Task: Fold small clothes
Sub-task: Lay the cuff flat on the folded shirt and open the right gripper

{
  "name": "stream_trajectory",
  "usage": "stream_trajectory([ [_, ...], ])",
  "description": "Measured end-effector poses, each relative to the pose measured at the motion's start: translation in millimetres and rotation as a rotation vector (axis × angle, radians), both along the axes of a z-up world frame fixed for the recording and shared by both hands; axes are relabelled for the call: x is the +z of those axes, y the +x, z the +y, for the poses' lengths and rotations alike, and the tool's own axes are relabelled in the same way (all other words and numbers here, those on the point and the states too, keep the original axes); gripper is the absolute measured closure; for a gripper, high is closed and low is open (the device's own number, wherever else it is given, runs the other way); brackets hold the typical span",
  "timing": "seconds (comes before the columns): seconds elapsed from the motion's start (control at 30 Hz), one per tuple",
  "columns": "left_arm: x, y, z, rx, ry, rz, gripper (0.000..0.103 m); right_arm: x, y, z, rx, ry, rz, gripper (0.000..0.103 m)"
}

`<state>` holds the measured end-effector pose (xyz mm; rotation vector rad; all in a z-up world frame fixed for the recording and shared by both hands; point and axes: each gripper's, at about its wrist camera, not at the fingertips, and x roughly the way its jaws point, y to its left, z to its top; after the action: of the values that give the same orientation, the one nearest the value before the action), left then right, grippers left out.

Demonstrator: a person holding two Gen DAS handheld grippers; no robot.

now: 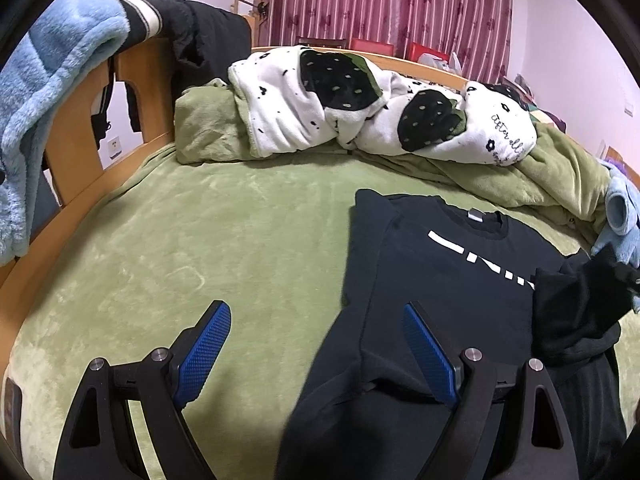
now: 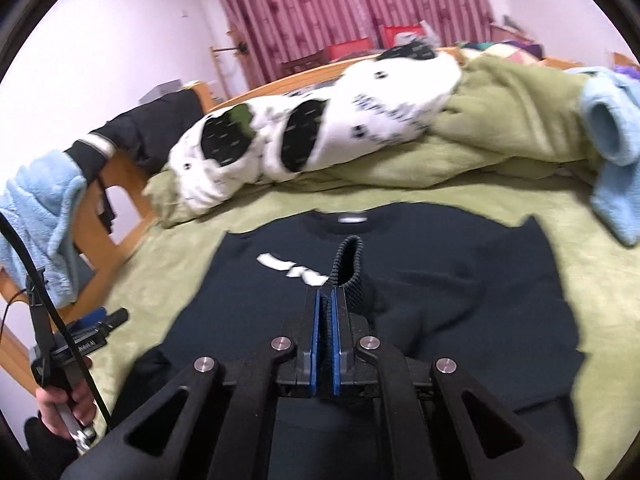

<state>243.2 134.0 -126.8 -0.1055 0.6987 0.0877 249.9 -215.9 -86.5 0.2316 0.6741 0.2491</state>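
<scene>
**Inspector:** Right tool point(image 2: 327, 300) first. Condition?

**Assistant:** Its blue pads are pressed together on a ribbed cuff point(image 2: 349, 268) of the black sweatshirt point(image 2: 460, 312). The cuff stands up in a loop above the pads, over the chest of the garment.

**Inspector:** And the left tool point(image 1: 316, 344)?

**Assistant:** Spread wide and holding nothing. One finger point(image 1: 206, 354) hangs over the bare green bed cover point(image 1: 192, 248); the other is over the sweatshirt's near-side edge. I cannot tell whether it touches the cloth.

**Inspector:** Where does the garment lie?

**Assistant:** Front up on the bed cover, neckline toward the far side. In the left view, one sleeve point(image 1: 370, 240) appears already turned in along the body. The sleeve in the right tool's grip is raised over the front, not laid down.

**Inspector:** Progress, in your judgement?

**Assistant:** Early to middle. This second sleeve is not yet placed, and the body has no fold across it that I can see.

**Inspector:** Any writing?

**Assistant:** White block lettering point(image 1: 480, 258) across the chest, partly covered; unreadable. A small grey neck label point(image 1: 476, 216), too small to read. The white blanket point(image 1: 360, 112) behind carries script that looks like "after all".
</scene>
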Motion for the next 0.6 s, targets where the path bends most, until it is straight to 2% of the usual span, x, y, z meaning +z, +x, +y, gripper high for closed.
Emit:
stream_trajectory([
  [0.17,2,-2,4,0.014,0.019,-0.003,0.016,-19,20,52,0.095,0.036,0.097,0.095],
  [0.23,1,-2,3,0.011,0.012,0.000,0.016,-21,16,55,0.098,0.032,0.093,0.085],
  [0.27,1,-2,1,0.008,0.009,0.003,0.016,-21,11,54,0.091,0.016,0.079,0.073],
  [0.3,1,-2,-2,-0.002,0.010,0.003,0.016,-21,6,51,0.082,-0.002,0.065,0.064],
  [0.33,1,-2,-5,-0.012,0.013,0.002,0.016,-20,1,45,0.072,-0.024,0.045,0.063],
  [0.6,0,4,-51,-0.102,0.016,0.011,0.018,-31,-38,-37,-0.036,-0.150,0.028,0.063],
])
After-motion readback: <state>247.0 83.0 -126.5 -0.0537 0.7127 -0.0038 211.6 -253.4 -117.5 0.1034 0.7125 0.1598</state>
